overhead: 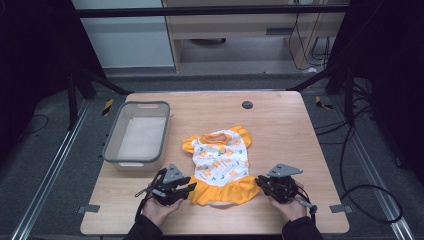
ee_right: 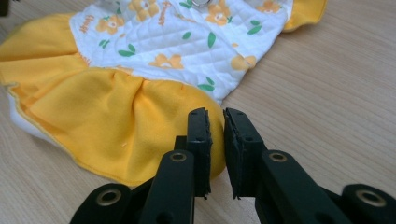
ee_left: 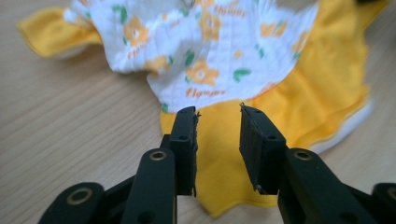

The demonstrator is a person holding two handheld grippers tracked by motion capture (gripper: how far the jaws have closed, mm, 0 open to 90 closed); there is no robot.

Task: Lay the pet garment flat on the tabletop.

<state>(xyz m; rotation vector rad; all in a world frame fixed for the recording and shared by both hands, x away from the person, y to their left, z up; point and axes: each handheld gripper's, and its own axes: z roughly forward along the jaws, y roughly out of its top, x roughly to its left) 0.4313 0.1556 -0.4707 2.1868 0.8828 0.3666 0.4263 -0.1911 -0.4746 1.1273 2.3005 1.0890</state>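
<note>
A small dress (overhead: pixel 220 160) lies flat on the wooden table (overhead: pixel 285 130), with a white quilted top printed with orange flowers and a yellow ruffled skirt toward me. My left gripper (overhead: pixel 191 189) sits at the skirt's left corner. In the left gripper view it (ee_left: pixel 218 109) is open, its jaws standing over the yellow skirt (ee_left: pixel 224 149). At the skirt's right corner is my right gripper (overhead: pixel 260 182). In the right gripper view its jaws (ee_right: pixel 215 112) are closed to a narrow slit at the edge of the yellow ruffle (ee_right: pixel 116 121).
A grey plastic bin (overhead: pixel 112 145) stands on the left side of the table, beside the dress. A black round grommet (overhead: pixel 247 105) sits near the far edge. Bare wood lies to the right of the dress. Dark floor and cables surround the table.
</note>
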